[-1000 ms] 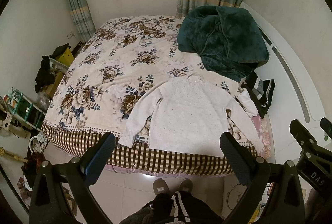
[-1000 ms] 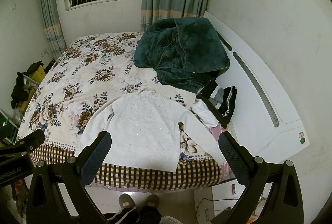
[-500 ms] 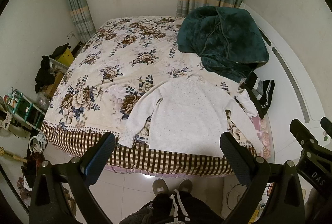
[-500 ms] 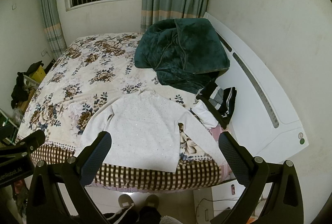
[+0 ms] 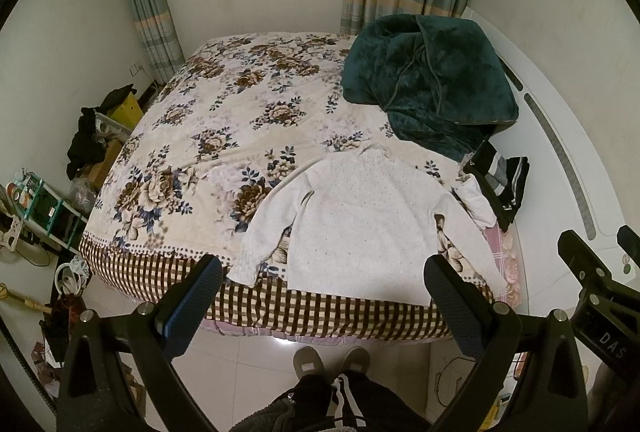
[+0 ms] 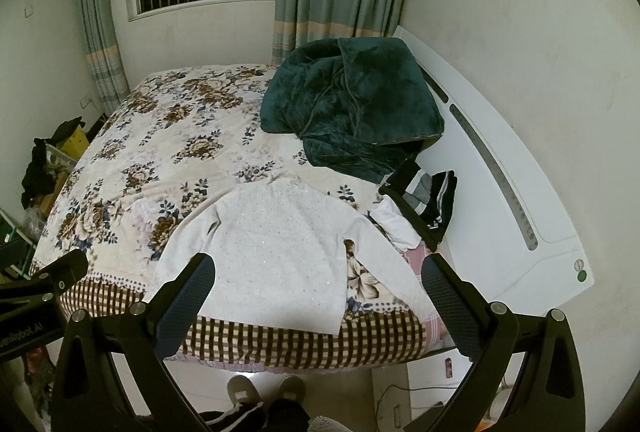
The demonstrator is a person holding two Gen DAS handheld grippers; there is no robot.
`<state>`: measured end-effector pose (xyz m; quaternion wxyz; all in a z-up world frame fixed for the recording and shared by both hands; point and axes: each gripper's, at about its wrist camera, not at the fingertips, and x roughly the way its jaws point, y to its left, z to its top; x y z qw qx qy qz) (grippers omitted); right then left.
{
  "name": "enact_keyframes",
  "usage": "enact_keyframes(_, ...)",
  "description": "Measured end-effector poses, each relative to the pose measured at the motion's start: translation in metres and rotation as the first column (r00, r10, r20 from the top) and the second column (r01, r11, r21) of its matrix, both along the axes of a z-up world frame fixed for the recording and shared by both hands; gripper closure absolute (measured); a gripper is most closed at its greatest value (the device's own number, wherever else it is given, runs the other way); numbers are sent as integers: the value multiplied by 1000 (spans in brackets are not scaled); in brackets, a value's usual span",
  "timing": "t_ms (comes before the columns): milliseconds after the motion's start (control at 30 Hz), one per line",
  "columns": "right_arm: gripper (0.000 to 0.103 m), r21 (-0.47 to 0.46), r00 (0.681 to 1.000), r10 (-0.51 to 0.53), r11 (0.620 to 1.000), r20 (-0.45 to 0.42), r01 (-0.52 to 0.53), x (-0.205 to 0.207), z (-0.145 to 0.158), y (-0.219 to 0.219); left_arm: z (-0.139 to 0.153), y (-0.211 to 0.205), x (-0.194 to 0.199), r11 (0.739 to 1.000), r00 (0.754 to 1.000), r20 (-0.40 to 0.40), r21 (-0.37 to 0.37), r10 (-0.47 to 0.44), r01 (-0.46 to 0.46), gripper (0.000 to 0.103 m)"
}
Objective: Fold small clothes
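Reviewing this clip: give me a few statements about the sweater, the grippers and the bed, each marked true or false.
1. The white sweater lies spread flat near the bed's front edge. True.
2. The left gripper is shut on a sleeve. False: it is open, holding nothing.
3. The dark green blanket covers the sweater. False: it is bunched farther back, apart from it.
4. The right gripper is open above the bed edge. True.
5. Black striped clothes lie right of the sweater. True.

white sweater [image 5: 362, 228], floral bedspread [image 5: 224, 136] with brown-checked border, teal blanket [image 5: 432, 88]
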<state>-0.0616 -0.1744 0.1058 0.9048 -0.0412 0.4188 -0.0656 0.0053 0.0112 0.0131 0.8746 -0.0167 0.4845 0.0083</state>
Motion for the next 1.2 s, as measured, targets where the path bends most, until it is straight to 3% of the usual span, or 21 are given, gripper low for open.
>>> enact_keyframes(700,0,-2,1000,0,1000,0,0,1,-4,0,0,-1,0,1000,1000,-2,-3,-4,4,0)
enact_keyframes(867,0,24,999,-28,999,-20,28,11,-3,1,-10,-3,18,1000,1000,6,11,3,-3,0)
enact_keyframes(967,0,58,996,-79,995,-48,81,27,-24,-5,-30,-1,39,999,1000,17,44,21,-22,0)
enact_keyframes(1067,0,92,974,-201,973,-106,210,39,-61,-45,-72,-1,67,997,1000,10,75,23,-23,0)
enact_keyframes(1200,0,106,898,-397,901,-189,420,43,-136,-124,-132,-17,107,992,998,-55,125,7,0,0)
